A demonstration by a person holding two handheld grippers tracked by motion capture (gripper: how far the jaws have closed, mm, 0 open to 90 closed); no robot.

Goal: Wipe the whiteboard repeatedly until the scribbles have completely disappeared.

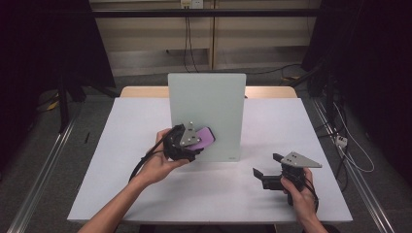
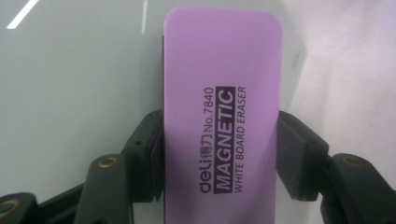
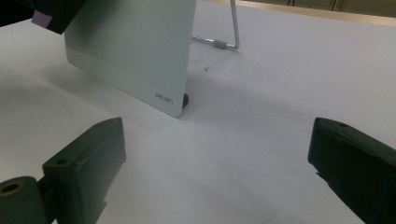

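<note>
Purple eraser (image 2: 222, 121) sits closest to us, pinched by its long edges in our left gripper (image 1: 186, 141), jaws clamped firmly on both sides, and we hold it against the lower left of the upright whiteboard (image 1: 214, 104). Since the eraser is magnetic, it may snatch onto the board and twist in our grip; pressing hard could also tip the board back on its thin wire stand (image 3: 224, 37). Our right gripper (image 1: 272, 170) rests on the white table (image 1: 121, 160) well to the right, jaws wide apart and holding nothing, so nothing braces the board
</note>
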